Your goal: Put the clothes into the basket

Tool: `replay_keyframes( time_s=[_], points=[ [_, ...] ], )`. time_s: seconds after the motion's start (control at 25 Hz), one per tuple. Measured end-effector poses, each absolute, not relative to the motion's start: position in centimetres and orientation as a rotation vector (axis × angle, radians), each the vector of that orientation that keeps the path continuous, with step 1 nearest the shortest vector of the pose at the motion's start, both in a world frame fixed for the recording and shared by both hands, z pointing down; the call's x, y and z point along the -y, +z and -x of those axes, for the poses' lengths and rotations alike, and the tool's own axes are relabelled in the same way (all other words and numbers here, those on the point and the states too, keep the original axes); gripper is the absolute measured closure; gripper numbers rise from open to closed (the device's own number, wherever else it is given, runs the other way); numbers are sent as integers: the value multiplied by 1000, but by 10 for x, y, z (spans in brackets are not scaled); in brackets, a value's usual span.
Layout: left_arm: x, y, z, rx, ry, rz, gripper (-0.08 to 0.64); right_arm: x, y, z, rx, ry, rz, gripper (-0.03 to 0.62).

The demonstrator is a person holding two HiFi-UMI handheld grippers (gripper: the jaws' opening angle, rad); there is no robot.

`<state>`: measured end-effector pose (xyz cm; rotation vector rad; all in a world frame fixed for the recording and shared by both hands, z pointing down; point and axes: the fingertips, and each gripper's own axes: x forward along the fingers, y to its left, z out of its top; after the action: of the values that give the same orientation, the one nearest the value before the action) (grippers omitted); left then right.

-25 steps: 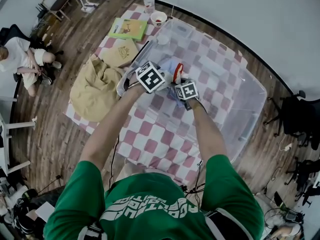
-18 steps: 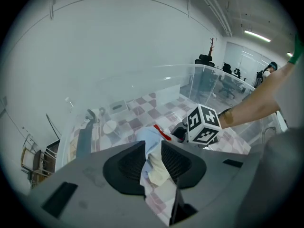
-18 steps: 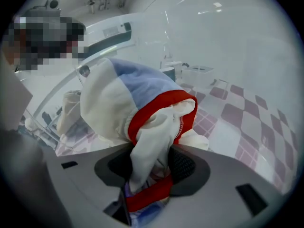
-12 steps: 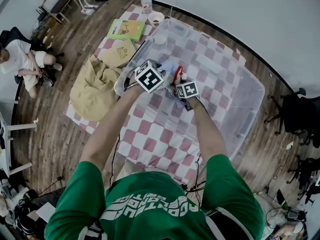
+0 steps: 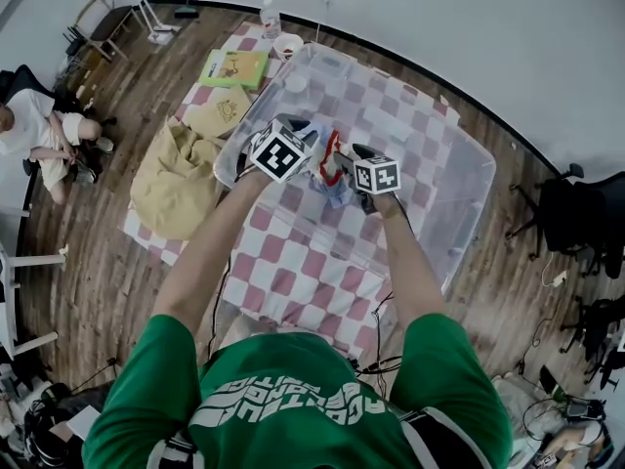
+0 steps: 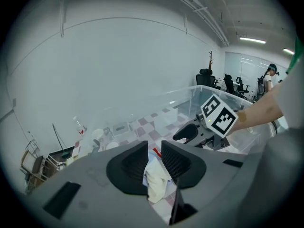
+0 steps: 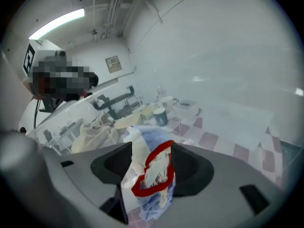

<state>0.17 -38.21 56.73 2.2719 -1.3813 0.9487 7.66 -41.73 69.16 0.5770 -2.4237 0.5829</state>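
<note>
A light-blue and white garment with red trim (image 5: 332,171) hangs between my two grippers above the clear plastic basket (image 5: 467,225). My left gripper (image 5: 305,135) is shut on a white fold of it (image 6: 156,180), the pads pinching the cloth. My right gripper (image 5: 355,154) has the bunched garment (image 7: 150,174) standing between its jaws, which have just been opening and stand wide apart. In the left gripper view the right gripper (image 6: 189,132) shows ahead, over the basket's wall (image 6: 187,95).
A beige garment (image 5: 176,179) lies heaped on the checkered cloth (image 5: 293,281) left of the basket. A tan bag (image 5: 220,110), green book (image 5: 234,66), bottle (image 5: 270,16) and bowl (image 5: 287,45) lie beyond. A person (image 5: 39,130) sits far left.
Both grippers have risen with the garment and moved farther over the basket. The garment hangs higher between them.
</note>
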Motion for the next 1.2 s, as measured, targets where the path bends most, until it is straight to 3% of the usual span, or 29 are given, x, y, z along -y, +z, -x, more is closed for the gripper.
replay_keyframes(
  time_s=[0.16,0.36,0.52,0.92,1.2],
  points=[
    [381,547,1,1488,844,-2271,474,410,635,-78,2551,531,-608,347],
    [371,521,0,1568,750,-2282,487,401,568,-90,2672,463,-717,520],
    [357,500,-1,1621,648,-2310,525,385,522,-102,2742,390,-783,584],
    [291,463,-16,1653,347,-2356,555,319,447,-134,2889,345,-812,584],
    [241,462,-28,1647,207,-2348,557,267,451,-153,2886,350,-817,584]
  ],
)
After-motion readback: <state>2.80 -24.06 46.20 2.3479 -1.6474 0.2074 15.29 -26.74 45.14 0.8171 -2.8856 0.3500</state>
